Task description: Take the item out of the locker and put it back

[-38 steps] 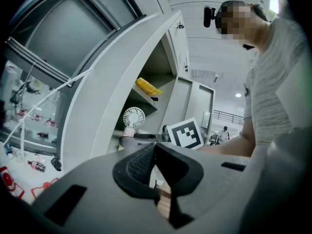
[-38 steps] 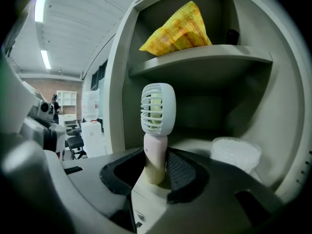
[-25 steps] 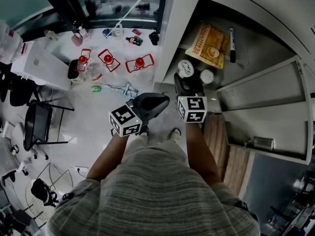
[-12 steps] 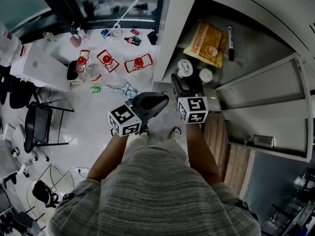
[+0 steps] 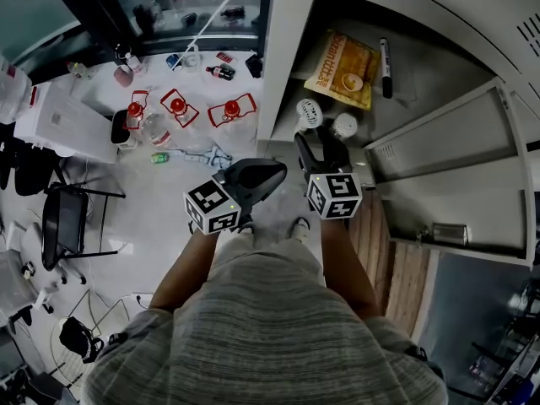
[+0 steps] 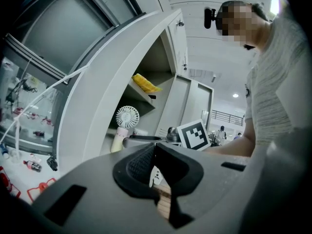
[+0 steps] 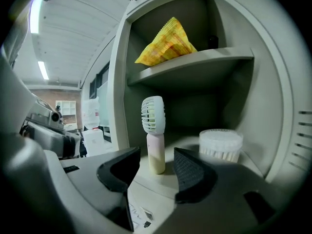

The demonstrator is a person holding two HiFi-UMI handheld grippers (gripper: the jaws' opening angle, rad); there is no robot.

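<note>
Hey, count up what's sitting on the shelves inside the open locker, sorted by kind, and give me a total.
Yellow snack bag: 1
Black marker: 1
Handheld fan: 1
Tub of cotton swabs: 1
Total: 4
</note>
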